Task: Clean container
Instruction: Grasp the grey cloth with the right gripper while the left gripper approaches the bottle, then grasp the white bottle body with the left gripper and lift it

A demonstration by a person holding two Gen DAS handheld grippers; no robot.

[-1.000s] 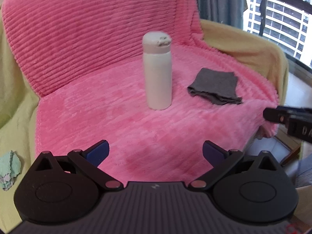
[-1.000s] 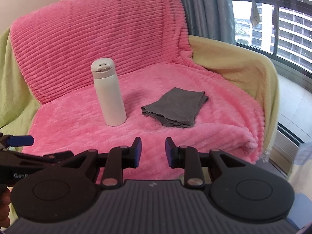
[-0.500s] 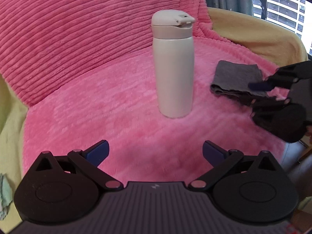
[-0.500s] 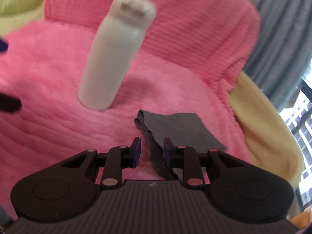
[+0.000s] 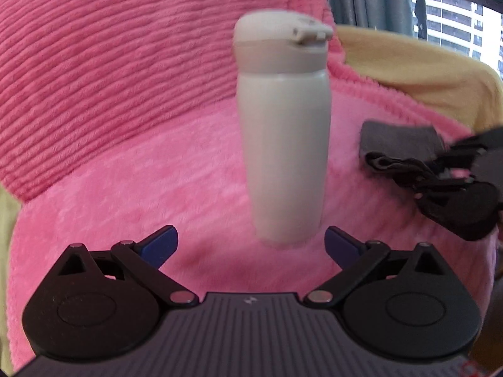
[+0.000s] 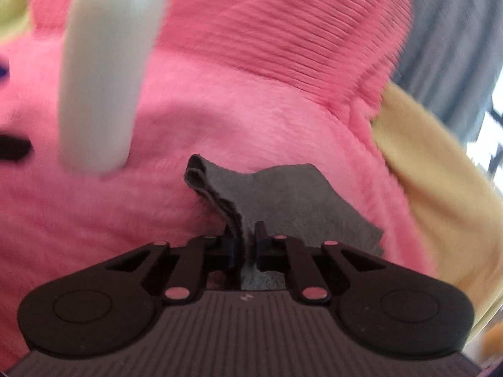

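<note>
Clearly, the white bottle (image 5: 283,144) was found standing upright on the pink blanket (image 5: 125,172), its long axis vertical, straight ahead of the left claw (image 5: 250,246), whose jaws were spread wide and empty, with the bottle's base just beyond them. To the right of the bottle, the right claw (image 6: 243,246) had just been closing and was clenched on a raised fold of the grey cloth (image 6: 283,194).
</note>
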